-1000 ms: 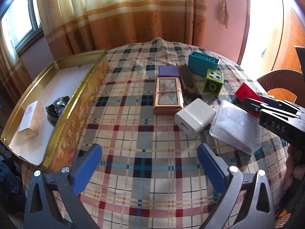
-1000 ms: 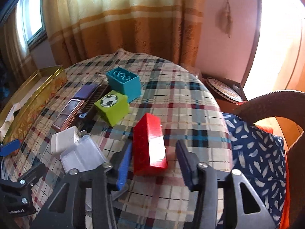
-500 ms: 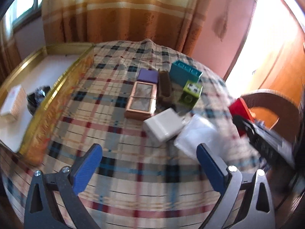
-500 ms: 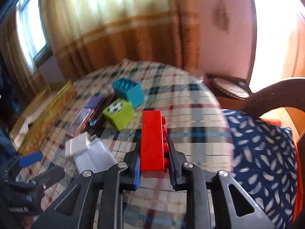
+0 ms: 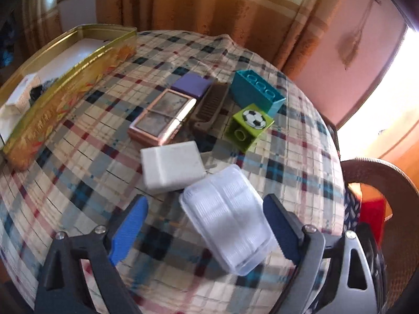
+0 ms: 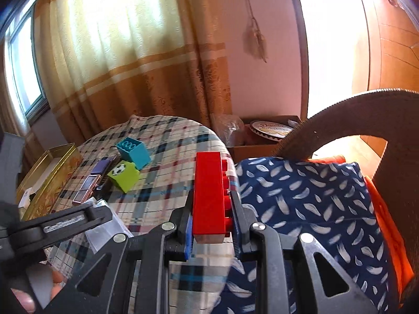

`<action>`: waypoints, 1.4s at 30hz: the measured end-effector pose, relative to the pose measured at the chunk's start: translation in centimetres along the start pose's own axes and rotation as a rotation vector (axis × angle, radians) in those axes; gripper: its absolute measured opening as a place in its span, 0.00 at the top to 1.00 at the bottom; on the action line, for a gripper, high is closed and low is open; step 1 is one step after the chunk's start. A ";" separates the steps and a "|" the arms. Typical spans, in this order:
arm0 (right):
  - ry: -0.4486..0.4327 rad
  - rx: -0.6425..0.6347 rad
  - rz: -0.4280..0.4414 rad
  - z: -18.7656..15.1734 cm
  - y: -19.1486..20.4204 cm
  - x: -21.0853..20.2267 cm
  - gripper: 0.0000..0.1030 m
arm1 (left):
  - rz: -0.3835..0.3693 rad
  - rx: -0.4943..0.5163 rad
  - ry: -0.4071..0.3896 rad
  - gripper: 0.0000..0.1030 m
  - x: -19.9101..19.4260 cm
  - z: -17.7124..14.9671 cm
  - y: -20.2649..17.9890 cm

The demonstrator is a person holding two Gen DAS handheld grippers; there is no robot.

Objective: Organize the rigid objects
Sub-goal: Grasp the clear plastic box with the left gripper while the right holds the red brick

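My right gripper (image 6: 212, 225) is shut on a red brick (image 6: 209, 196), which it holds off the cloth above the table's right edge. The same red brick (image 5: 371, 209) shows blurred at the far right of the left wrist view. A clear plastic box (image 5: 227, 219) lies on the plaid tablecloth (image 5: 78, 183) between the fingers of my left gripper (image 5: 204, 225). Its jaws are closing; the right pad is at the box's edge and the left pad stands clear of it. A gold tin tray (image 5: 65, 78) sits at the left.
Beyond the clear box lie a white block (image 5: 172, 166), a green football cube (image 5: 247, 125), a teal brick (image 5: 255, 91), a brown comb (image 5: 209, 107), a rose-gold case (image 5: 162, 116) and a purple box (image 5: 192, 85). A chair with a blue cushion (image 6: 301, 196) stands at the right.
My right gripper closed on the red brick and lifted it off the table. My left gripper rolled and moved right until it straddled the clear box, and its jaws narrowed.
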State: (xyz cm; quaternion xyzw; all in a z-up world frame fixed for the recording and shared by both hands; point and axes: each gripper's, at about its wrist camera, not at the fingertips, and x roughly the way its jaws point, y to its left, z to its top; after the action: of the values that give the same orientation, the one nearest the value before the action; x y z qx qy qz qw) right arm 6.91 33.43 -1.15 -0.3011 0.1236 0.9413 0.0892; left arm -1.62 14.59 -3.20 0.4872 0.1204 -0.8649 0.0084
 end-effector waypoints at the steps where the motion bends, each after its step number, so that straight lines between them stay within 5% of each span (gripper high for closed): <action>1: 0.001 0.007 -0.001 -0.1 -0.3 0.0 0.75 | 0.018 -0.008 0.006 0.12 0.3 -0.1 -0.5; 6: 0.011 0.030 0.001 -0.5 -1.2 0.0 0.75 | 0.168 0.057 0.007 0.07 2.2 -1.0 -3.2; 11: 0.014 0.047 -0.006 -0.7 -2.0 -0.4 0.75 | 0.141 0.110 -0.056 0.10 2.3 -1.8 -3.9; 13: 0.013 0.064 -0.007 -0.7 -2.2 -0.5 0.75 | 0.108 0.160 -0.062 0.17 2.2 -1.7 -3.9; 17: 0.008 0.083 -0.006 -0.6 -1.9 -1.1 0.75 | 0.051 0.226 -0.061 0.47 1.5 -1.5 -3.2; 23: -0.001 0.073 -0.009 -0.6 -0.1 -1.9 0.75 | -0.061 0.354 -0.046 0.49 1.0 -1.8 -2.0; 26: -0.019 0.063 -0.008 -0.6 1.1 -2.5 0.75 | -0.176 0.356 -0.026 0.49 0.3 -1.9 -0.3; 34: -0.051 0.031 0.006 -0.5 5.4 -3.5 0.75 | -0.322 0.344 -0.071 0.49 -2.2 -1.4 4.3; 42: -0.061 -0.035 0.050 -0.5 10.7 -4.2 0.75 | -0.333 0.361 -0.190 0.49 -5.4 0.6 8.1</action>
State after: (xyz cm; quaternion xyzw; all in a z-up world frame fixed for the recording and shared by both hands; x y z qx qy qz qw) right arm 7.99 22.73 2.84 -0.2704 0.1120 0.9541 0.0643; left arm 1.80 6.06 0.01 0.3709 0.0414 -0.9037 -0.2099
